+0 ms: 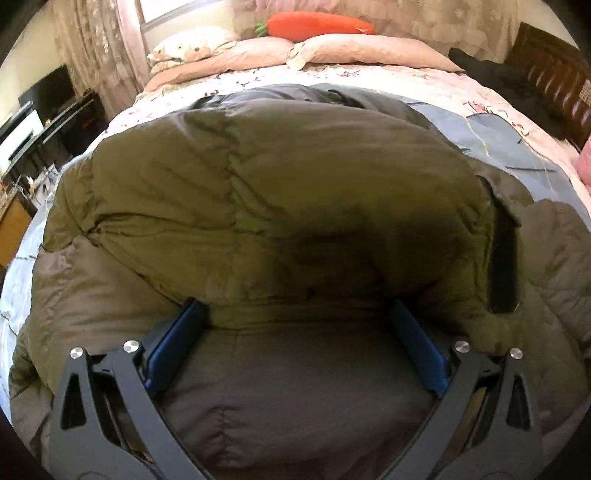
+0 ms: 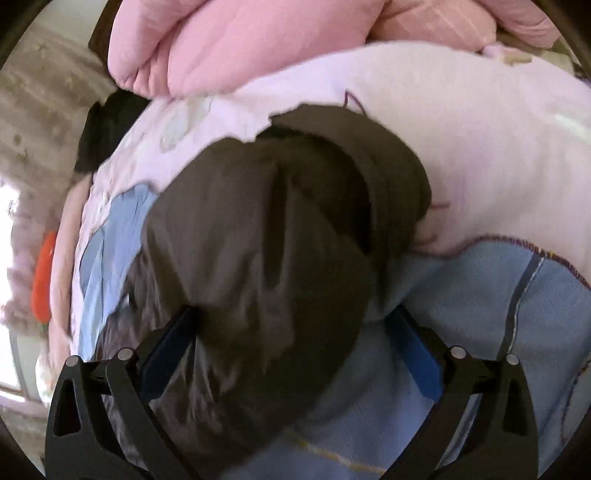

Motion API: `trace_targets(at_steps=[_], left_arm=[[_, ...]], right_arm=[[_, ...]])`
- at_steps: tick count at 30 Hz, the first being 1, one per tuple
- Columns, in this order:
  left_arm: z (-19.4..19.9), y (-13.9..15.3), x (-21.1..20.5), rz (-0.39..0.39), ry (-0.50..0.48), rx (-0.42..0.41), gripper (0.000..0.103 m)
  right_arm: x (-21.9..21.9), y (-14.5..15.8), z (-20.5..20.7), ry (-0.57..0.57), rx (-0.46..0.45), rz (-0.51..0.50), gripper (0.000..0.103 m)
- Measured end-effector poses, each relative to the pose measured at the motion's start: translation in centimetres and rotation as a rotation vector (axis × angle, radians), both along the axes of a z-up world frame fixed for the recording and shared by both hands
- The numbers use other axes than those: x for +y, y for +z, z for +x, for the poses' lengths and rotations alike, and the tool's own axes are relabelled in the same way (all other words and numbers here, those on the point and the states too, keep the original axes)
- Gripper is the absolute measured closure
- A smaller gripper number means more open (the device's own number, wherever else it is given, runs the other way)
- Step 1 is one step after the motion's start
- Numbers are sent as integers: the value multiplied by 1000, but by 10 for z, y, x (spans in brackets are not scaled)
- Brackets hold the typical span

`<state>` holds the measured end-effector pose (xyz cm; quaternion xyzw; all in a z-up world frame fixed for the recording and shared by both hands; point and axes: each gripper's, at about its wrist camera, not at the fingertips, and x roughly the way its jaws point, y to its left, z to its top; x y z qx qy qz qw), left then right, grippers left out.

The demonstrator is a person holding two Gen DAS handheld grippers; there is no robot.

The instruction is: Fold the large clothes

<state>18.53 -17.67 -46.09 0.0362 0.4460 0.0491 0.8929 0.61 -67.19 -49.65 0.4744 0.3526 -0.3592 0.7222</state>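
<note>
- At the far left of the left wrist view stands a dark desk (image 1: 55, 122), beyond the edge of the bed (image 1: 498, 103); it plays no part in the fold.
- The olive padded coat (image 1: 266, 192) lies across the middle of the bed, puffy and bunched, with one panel already doubled over a darker lower layer (so a first fold looks made, though I judge it rough).
- The left gripper (image 1: 299, 332) sits at the near edge of the coat, its blue fingers (image 1: 173, 350) spread wide on either side of a raised fold and not pinching it.
- Far behind, an orange carrot cushion (image 1: 317, 24) rests on the pillows.
- In the blurred right wrist view, a dark part of the coat, perhaps a sleeve or hood, bulges up between the right gripper's (image 2: 291, 339) fingers; they stand wide, and I cannot tell if they touch the cloth.
- A pink quilt (image 2: 229, 40) is heaped at the far side.
- Still left, by my reading: tucking in this loose end, flattening, and a final fold.
</note>
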Motion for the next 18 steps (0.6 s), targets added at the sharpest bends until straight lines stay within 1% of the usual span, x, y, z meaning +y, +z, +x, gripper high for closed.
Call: trace_targets(at_steps=[1,2,3,4,5,6,7,8,10,11,14,15,17,18], left_arm=[[-1,-1,-1,5,-1,-2,2],[-2,-2,0,8,0,-3,2],[-3,-1,-1,8,3,-2,2],[-3,-1,-2,10,6,0,2],[-4,-1,-3,11,7,0,2],[-4,-1,-4,12,7,0,2],[-4,-1,-4,13,7,0,2],[-4,-2,-4,14,6,0,2],[-3,-1,-4,13,2,8,2],[-3,-1,-4,10,0,14,2],[-1,1,-2,-4,-3,38,2],[0,1,-2,-4,-11,48,2],[2,3,0,-9,-29,70,2],[3,5,1,-17,-37,80,2]], right_arm=[[2,2,8,12,9,-27,1],[3,2,9,15,16,-49,5],[4,3,10,9,25,-78,16],[3,3,10,8,15,-90,33],[3,4,9,14,-18,-95,48],[1,7,8,43,-83,-75,75],[-1,10,10,57,-84,-69,81],[-3,16,13,65,-72,-88,83],[-2,32,22,96,-60,-128,92],[-1,45,26,116,-75,-150,92],[7,87,36,174,-138,-215,93],[15,109,42,205,-170,-247,93],[29,140,55,259,-220,-283,93],[41,162,65,300,-257,-307,93]])
